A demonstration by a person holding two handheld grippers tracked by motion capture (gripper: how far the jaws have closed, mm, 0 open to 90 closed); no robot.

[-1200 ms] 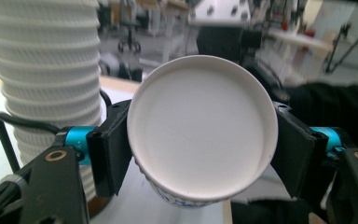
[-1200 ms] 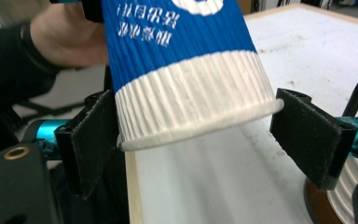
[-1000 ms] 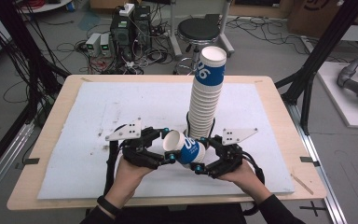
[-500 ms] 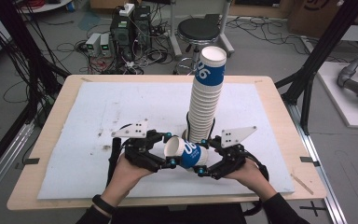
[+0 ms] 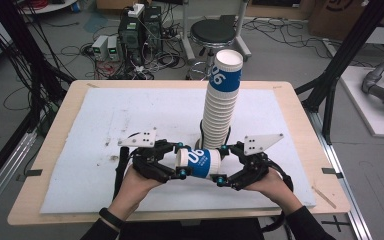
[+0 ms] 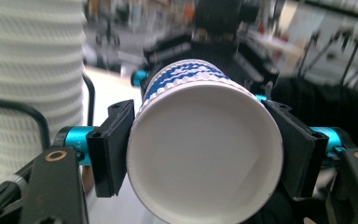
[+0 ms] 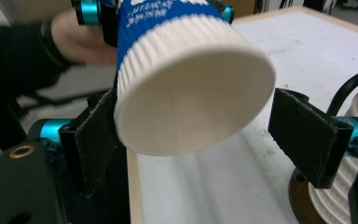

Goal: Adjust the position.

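A person's two hands come in over the near edge of the table (image 5: 60, 200), each with a gripper. Between them, lying on its side just above the white mat (image 5: 105, 120), is one cup (image 5: 200, 162), blue and white. The left gripper (image 5: 179, 161) is squeezed tight on the cup; both its pads press near the rim. The right gripper (image 5: 221, 164) is around the cup's other end. Its jaws have just been opening, and now one pad touches the cup while the other stands off with a gap, so it has no grip. A moment ago the cup was tipped up with its mouth showing; now it lies flat. That likely means the cup has passed to the left gripper. Just behind, near the middle of the table, stands the tall stack (image 5: 220, 100) of cups.
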